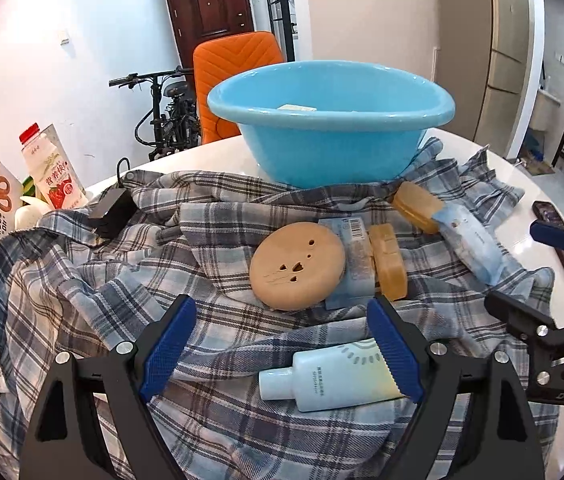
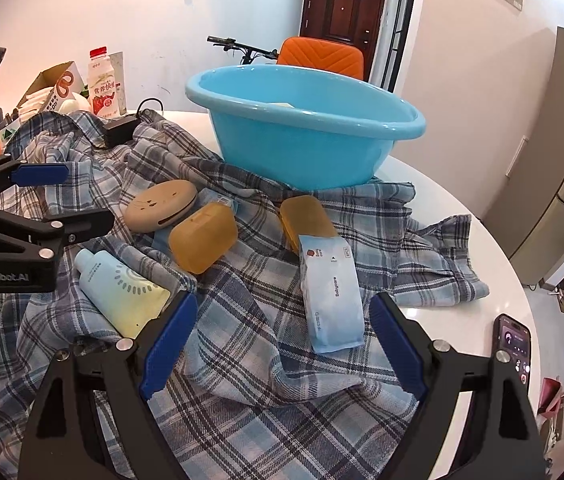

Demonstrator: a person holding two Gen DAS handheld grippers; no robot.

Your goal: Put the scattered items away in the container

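Blue plastic basin (image 1: 330, 136) standing at the far edge of a plaid shirt (image 1: 210, 432) spread over a white round table (image 1: 522, 240); a flat pale item lies inside the basin, only partly seen. Scattered on the shirt in front of the basin: a round tan case (image 1: 297, 266) with small cut-out holes; a barcoded sachet (image 1: 352, 264) touching its side; an amber soap bar (image 1: 389, 262) just beside the sachet; a second amber soap bar (image 1: 416, 207) nearer the basin, touching a pale blue wipes pack (image 2: 330, 292); and a light blue and yellow tube (image 1: 334, 376). Left gripper (image 1: 282, 344), jaws spread wide, empty, hovering low with the tube beside its right finger. Right gripper (image 2: 284, 344), jaws likewise spread, empty, the wipes pack just ahead between its fingers. Also on the table: a black charger (image 1: 112, 214), a milk bottle (image 2: 103, 84), and a phone (image 2: 516, 346).
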